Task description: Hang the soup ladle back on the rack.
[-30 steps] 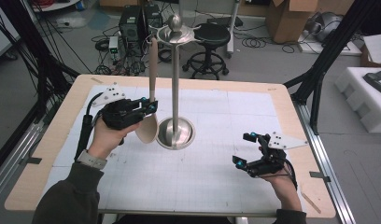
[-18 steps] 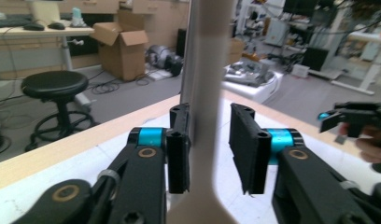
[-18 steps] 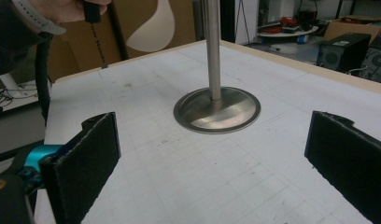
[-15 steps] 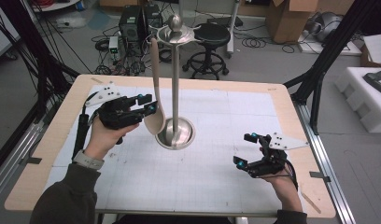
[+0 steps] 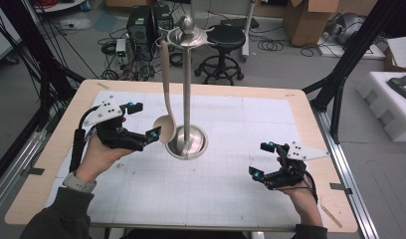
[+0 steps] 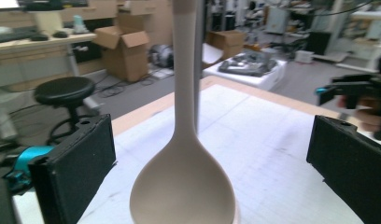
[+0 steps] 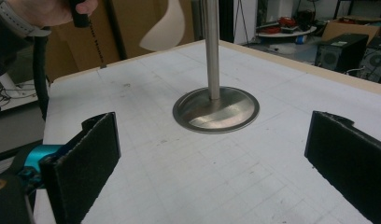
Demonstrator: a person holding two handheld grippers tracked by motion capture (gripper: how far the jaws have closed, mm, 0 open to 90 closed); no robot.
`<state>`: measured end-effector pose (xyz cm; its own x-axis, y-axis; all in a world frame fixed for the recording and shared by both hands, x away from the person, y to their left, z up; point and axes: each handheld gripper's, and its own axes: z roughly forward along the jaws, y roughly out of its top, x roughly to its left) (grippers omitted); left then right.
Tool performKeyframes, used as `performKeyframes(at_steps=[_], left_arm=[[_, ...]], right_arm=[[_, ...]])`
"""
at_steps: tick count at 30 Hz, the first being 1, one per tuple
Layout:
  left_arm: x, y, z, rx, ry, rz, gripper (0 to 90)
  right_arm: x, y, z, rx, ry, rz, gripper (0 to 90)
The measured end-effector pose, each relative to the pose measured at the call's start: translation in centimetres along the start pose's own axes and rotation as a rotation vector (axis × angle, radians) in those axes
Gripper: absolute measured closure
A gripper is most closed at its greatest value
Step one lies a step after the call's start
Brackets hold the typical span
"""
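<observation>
While a beige ladle point(image 5: 164, 94) hung by its handle from a steel stand point(image 5: 187, 89) at mid-bench point(image 5: 231, 199), its smooth, rounded bowl was framed between the wide-open left tongs point(image 5: 144, 124). The right tongs point(image 5: 258, 160) were held wide apart, well clear, gripping nothing.

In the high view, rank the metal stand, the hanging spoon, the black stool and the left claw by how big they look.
1. Metal stand, tallest by far.
2. Spoon, long but slim.
3. Black stool and left claw look about alike; the stool sits farther from the camera, so I won't rank them.
</observation>
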<state>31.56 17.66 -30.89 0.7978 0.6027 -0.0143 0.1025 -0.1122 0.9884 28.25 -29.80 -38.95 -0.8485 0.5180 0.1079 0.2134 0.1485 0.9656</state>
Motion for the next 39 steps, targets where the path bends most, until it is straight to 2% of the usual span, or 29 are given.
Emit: performKeyframes(at_steps=[4, 6, 8, 10, 15, 16, 18, 22, 29, 31, 33, 35, 39], left_arm=[[0.1, -0.9, -0.8, -0.013, -0.012, 0.011, 1.7], [0.3, -1.4, -1.3, -0.002, -0.007, 0.02, 1.7], [0.6, -2.2, -1.8, 0.062, 0.01, 0.031, 1.7], [0.8, -2.9, -2.2, 0.076, 0.017, 0.038, 1.7], [1.4, -4.6, -3.5, 0.037, -0.002, 0.003, 1.7], [1.4, -4.7, -3.8, 0.048, 0.006, 0.0, 1.7], [1.6, -4.9, -4.3, 0.035, 0.043, -0.003, 1.7], [2.0, -5.9, -5.5, 0.001, 0.051, -0.023, 1.8], [2.5, -7.5, -6.6, 0.021, 0.075, -0.074, 1.8], [2.2, -8.0, -6.9, -0.005, 0.081, -0.079, 1.8], [2.1, -8.4, -7.4, 0.004, 0.078, -0.083, 1.7], [2.2, -8.7, -7.8, 0.005, 0.098, -0.093, 1.7], [2.4, -8.7, -8.6, -0.022, 0.108, -0.104, 1.7]], right_arm=[[0.1, 0.0, -0.1, 0.003, 0.001, 0.002, 2.3], [0.1, 0.0, -0.1, 0.001, 0.002, 0.007, 2.3], [0.1, 0.0, -0.1, 0.002, 0.001, 0.006, 2.3], [0.1, 0.0, -0.1, 0.002, 0.0, 0.006, 2.4], [0.1, 0.2, -0.2, -0.011, -0.008, -0.005, 2.4], [0.1, 0.2, -0.3, -0.017, -0.007, -0.005, 2.4], [0.1, 0.3, -0.4, -0.024, -0.012, -0.009, 2.4], [0.0, 0.4, -0.7, -0.031, -0.015, -0.007, 2.4], [0.0, 0.5, -0.9, -0.039, -0.019, -0.01, 2.4], [0.1, 0.6, -1.1, -0.047, -0.026, -0.011, 2.4], [0.2, 0.8, -1.3, -0.055, -0.03, -0.012, 2.4], [0.3, 1.0, -1.5, -0.068, -0.038, -0.021, 2.4], [0.3, 1.2, -2.1, -0.101, -0.061, -0.02, 2.4]])
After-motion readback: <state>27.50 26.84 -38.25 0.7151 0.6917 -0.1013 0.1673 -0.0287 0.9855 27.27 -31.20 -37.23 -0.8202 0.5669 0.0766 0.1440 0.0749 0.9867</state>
